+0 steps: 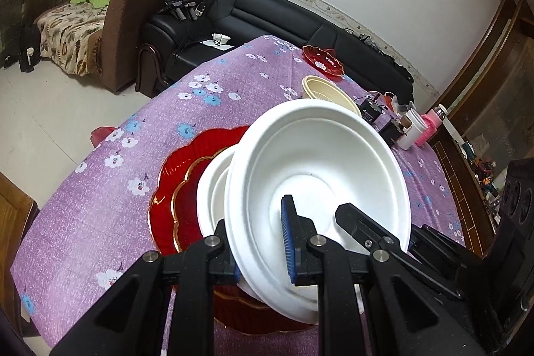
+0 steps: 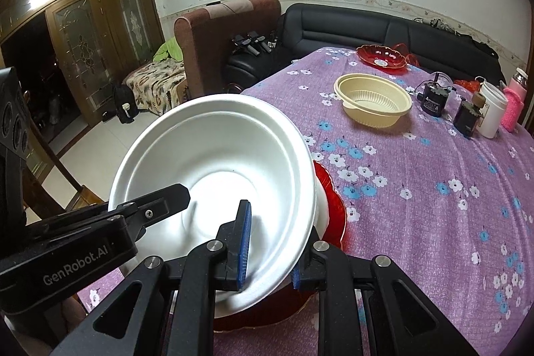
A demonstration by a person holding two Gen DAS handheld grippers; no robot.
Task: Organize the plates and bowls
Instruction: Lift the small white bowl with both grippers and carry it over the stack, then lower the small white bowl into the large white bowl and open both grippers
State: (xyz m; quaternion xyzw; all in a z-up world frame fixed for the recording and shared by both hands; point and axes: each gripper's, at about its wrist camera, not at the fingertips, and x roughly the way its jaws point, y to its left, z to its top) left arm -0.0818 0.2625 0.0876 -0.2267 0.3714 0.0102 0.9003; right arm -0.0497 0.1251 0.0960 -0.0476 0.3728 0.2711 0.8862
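Together, both tongs, left and right, clamped on one white bowl.

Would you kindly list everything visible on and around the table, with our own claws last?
white bowl: 1, white, held tilted over the stack
second white bowl: 1, white, on red plate
red plate: 1, red with gold trim, near edge
cream bowl: 1, cream, mid-table
red dish: 1, red, far end
white cup: 1, white, far right
tablecloth: 1, purple floral
black sofa: 1, behind table
left claw: on bowl rim
right claw: on bowl rim
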